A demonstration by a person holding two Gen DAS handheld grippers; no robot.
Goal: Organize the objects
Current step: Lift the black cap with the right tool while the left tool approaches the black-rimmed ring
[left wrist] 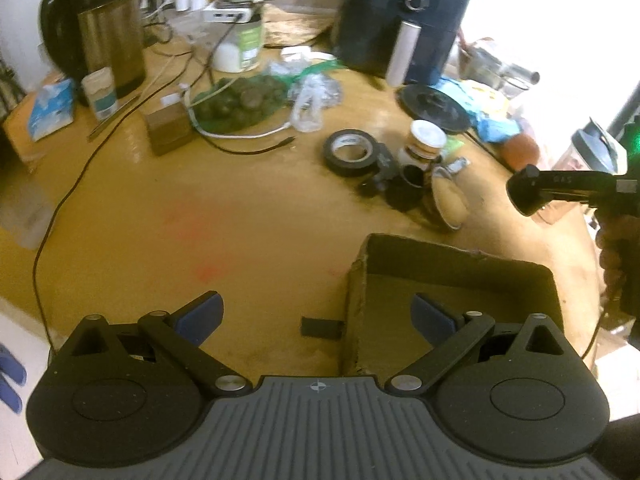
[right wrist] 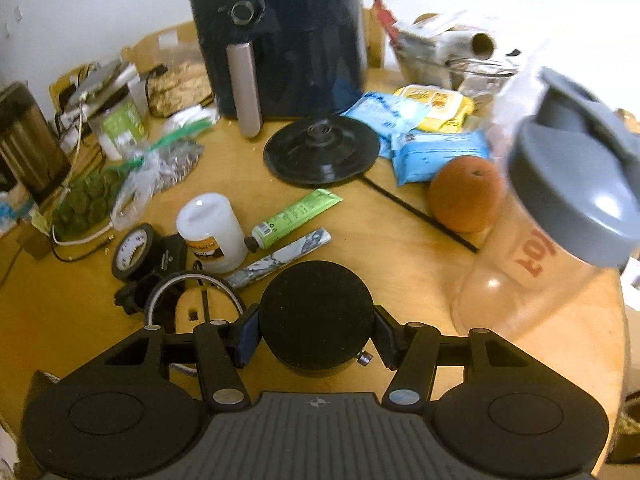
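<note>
Right gripper [right wrist: 316, 336] clamps a black cylinder [right wrist: 316, 312] at lower centre; carry it level to the cardboard box [left wrist: 452, 280], lower right, while left gripper [left wrist: 316, 316] waits, fingers apart.

The shaker bottle [right wrist: 560, 216] is blurred, its red lettering partly hidden by the lid.

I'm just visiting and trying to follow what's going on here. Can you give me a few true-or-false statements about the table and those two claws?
1. The right gripper grips a black round object. True.
2. The left gripper holds the tape roll. False: it is open and empty.
3. The cardboard box is full of items. False: it looks empty.
4. An orange lies beside the shaker bottle. True.
</note>
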